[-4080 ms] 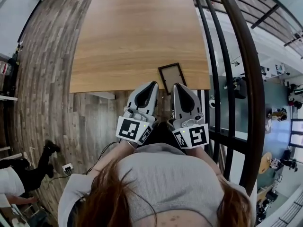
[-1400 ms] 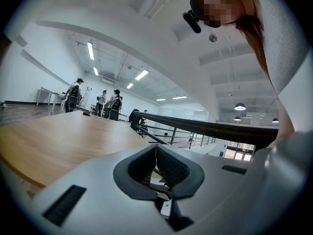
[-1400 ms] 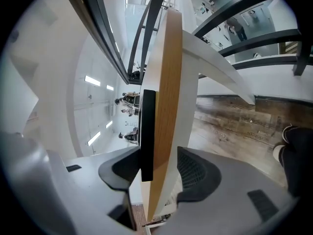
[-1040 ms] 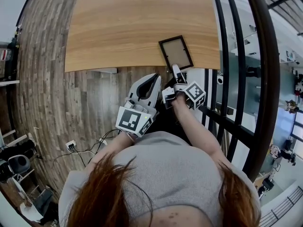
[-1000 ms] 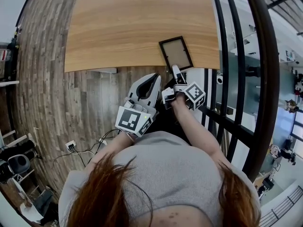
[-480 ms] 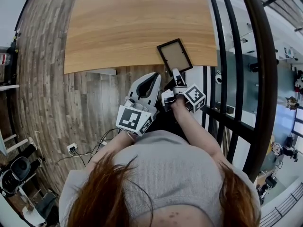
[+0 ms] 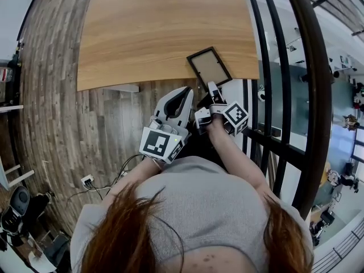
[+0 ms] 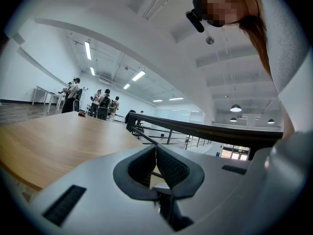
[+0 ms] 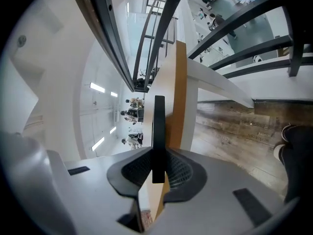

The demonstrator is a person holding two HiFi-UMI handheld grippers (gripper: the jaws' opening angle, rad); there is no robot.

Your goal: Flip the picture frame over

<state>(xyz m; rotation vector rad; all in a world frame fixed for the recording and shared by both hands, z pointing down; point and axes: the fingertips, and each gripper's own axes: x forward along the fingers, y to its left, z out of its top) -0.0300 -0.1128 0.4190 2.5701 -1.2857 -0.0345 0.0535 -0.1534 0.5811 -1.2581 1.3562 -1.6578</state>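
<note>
The black-rimmed rectangular picture frame (image 7: 209, 66) sits at the light wooden surface's (image 7: 159, 27) near right corner, long axis near-to-far (far end leaning left), its near edge pinched by the just-closing right gripper (image 7: 211, 86); the left gripper (image 7: 183, 95) is pressed together.

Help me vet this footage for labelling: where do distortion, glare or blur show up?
Head view: sharp, evenly lit, but fisheye bows the table edge and railing. Left gripper view: dark vignette corners, bright ceiling lights. Right gripper view: rolled sideways; the picture frame is a dark edge-on silhouette against a washed-out hall.
</note>
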